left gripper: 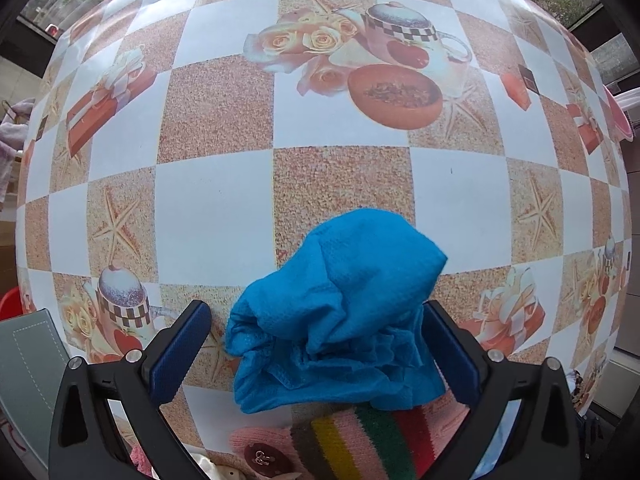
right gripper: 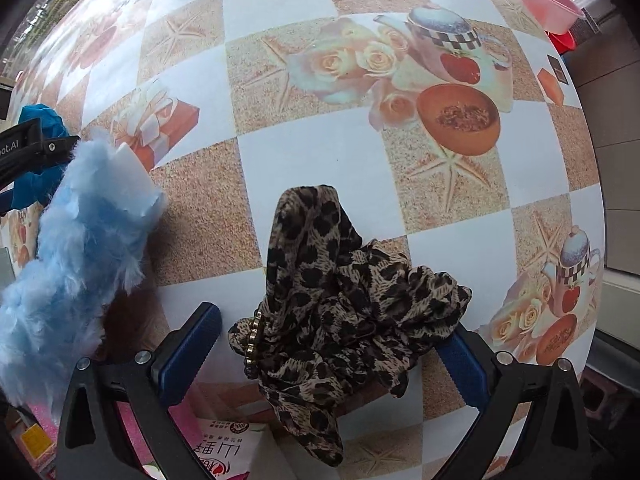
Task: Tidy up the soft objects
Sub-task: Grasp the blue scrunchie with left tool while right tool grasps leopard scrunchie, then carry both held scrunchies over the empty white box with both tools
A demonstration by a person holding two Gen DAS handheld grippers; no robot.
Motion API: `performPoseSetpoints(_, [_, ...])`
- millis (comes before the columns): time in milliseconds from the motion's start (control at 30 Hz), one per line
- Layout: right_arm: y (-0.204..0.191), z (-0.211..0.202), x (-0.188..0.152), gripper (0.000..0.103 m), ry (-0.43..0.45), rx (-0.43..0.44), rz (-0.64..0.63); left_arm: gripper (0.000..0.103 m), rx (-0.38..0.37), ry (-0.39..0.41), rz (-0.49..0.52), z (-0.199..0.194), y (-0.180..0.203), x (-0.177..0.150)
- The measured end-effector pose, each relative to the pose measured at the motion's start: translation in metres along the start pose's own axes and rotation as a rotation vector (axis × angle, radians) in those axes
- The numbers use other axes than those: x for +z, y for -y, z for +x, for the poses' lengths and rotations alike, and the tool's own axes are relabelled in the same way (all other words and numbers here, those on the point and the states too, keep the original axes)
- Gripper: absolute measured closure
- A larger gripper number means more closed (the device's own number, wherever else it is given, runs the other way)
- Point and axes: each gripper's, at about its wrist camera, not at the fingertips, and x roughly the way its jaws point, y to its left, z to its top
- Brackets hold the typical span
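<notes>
A crumpled blue cloth [left gripper: 336,312] lies on the checked tablecloth [left gripper: 212,216], between the wide-apart fingers of my left gripper [left gripper: 316,344]. It touches the right finger [left gripper: 452,352] and is clear of the left one, so this gripper is open. In the right wrist view, a leopard-print scarf [right gripper: 332,312] with a small gold bead trim lies bunched between the spread fingers of my right gripper [right gripper: 324,352], which is also open. A fluffy light-blue item [right gripper: 80,248] rests to its left. Beyond that, the blue cloth [right gripper: 40,120] shows again.
A striped knitted piece [left gripper: 360,440] and a pink knit with a dark button [left gripper: 260,452] lie under the left gripper. A grey flat item [left gripper: 28,368] sits at lower left. A pink basin [right gripper: 544,0] stands at the far right table edge, and a printed packet [right gripper: 224,452] lies near the right gripper.
</notes>
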Motion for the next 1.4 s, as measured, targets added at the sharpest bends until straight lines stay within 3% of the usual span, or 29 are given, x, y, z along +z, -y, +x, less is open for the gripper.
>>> performPoseSetpoints(100, [0.006,-0.002,-0.009,0.000,-0.016,0.001,-0.001,0.000,0.001,0.004,-0.003,0.000,-0.005,0.000])
performPoseSetpoints(233, [0.007,-0.003,0.012,0.000,-0.053,-0.002,-0.017,0.000,0.004,-0.005,-0.012,0.004,-0.011,0.002])
performPoseSetpoints(400, [0.007,0.001,0.011,0.004,-0.052,-0.009,-0.015,0.004,0.017,-0.012,-0.032,-0.016,-0.014,0.000])
performPoseSetpoints(467, [0.006,-0.003,0.008,0.017,-0.037,-0.010,-0.018,0.015,0.025,0.000,-0.014,-0.042,-0.002,0.000])
performPoseSetpoints(533, [0.005,-0.009,0.007,0.038,-0.023,-0.012,-0.032,0.051,0.023,0.020,0.031,-0.050,0.005,-0.003])
performPoseSetpoints(633, [0.007,-0.014,0.007,0.055,-0.019,-0.006,-0.044,0.066,0.008,0.001,0.057,-0.052,0.010,-0.004])
performPoseSetpoints(967, [0.026,-0.042,0.004,0.059,0.021,0.078,0.017,0.068,-0.028,0.087,0.077,-0.103,0.009,-0.023])
performPoseSetpoints(1233, [0.043,-0.072,-0.008,0.059,0.047,0.122,0.021,0.068,-0.031,0.145,0.140,-0.153,0.031,-0.056])
performPoseSetpoints(1400, [0.053,-0.086,-0.023,0.059,0.066,0.154,0.021,0.068,-0.045,0.179,0.167,-0.189,0.048,-0.094])
